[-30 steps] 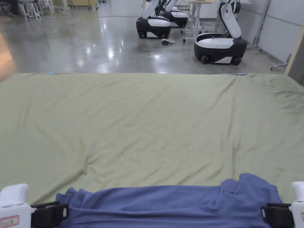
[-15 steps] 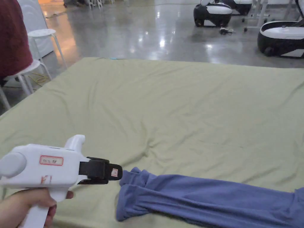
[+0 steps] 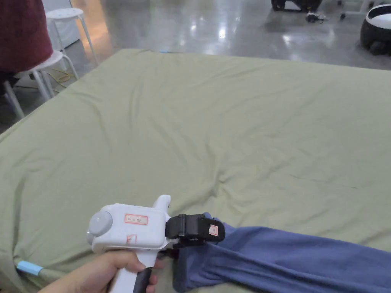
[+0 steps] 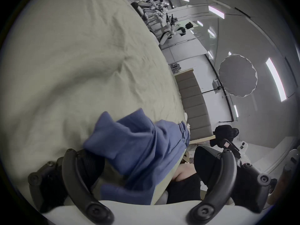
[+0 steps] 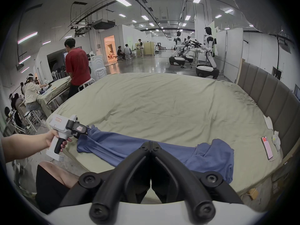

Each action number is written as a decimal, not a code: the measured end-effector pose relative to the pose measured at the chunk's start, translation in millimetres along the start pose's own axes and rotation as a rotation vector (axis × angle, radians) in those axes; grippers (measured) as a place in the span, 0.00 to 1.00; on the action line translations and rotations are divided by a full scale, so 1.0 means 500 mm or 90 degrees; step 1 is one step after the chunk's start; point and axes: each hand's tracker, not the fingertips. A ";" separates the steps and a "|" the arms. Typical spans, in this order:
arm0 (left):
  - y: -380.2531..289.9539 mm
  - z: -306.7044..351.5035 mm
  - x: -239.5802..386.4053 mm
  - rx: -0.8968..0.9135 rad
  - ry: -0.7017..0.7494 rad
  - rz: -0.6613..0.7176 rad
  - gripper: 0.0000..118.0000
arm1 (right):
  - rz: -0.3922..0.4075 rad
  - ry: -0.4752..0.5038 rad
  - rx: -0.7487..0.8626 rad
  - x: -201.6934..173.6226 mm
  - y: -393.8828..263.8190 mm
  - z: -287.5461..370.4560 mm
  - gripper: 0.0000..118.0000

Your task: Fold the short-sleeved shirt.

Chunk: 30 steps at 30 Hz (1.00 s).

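The left gripper [image 3: 204,231], jaws spread wide, is reaching around the left end of the blue short-sleeved shirt [image 3: 290,259], gripping nothing yet. The soft knit is lying bunched in a long band along the near edge of the wrinkled olive sheet [image 3: 214,129]; folding seems barely started. The right gripper [image 5: 151,143] is sitting pressed together, empty, above it.

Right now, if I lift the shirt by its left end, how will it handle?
Probably floppy: the shirt lies bunched in soft folds on the sheet. Lifted by the end at the open left gripper, it would likely sag and trail. It looks thin, so probably light.
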 end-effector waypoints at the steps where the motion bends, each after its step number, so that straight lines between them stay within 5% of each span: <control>1: 0.003 -0.013 0.007 0.000 0.004 -0.005 0.93 | 0.003 0.003 -0.002 -0.006 0.002 -0.006 0.00; 2: 0.008 -0.023 0.014 -0.004 0.010 -0.010 0.89 | 0.010 0.006 -0.003 -0.013 0.002 -0.013 0.00; 3: 0.014 -0.031 0.021 -0.015 0.011 -0.015 0.66 | 0.017 0.007 -0.003 -0.020 0.003 -0.024 0.00; 4: 0.018 -0.034 0.025 -0.022 0.013 -0.019 0.06 | 0.021 0.007 -0.006 -0.026 0.003 -0.030 0.00; 7: 0.005 -0.066 0.040 -0.036 0.131 -0.047 0.08 | 0.021 0.020 -0.016 -0.039 0.000 -0.047 0.00; 16: 0.034 0.038 0.092 -0.004 0.087 -0.069 0.08 | 0.021 0.014 -0.026 -0.022 -0.036 -0.043 0.00; 24: 0.114 0.188 0.130 0.052 0.290 -0.079 0.08 | 0.038 -0.004 -0.012 0.038 -0.033 -0.013 0.00; 30: 0.085 0.145 0.287 0.024 0.439 -0.131 0.08 | 0.063 -0.022 -0.038 0.095 -0.035 -0.046 0.00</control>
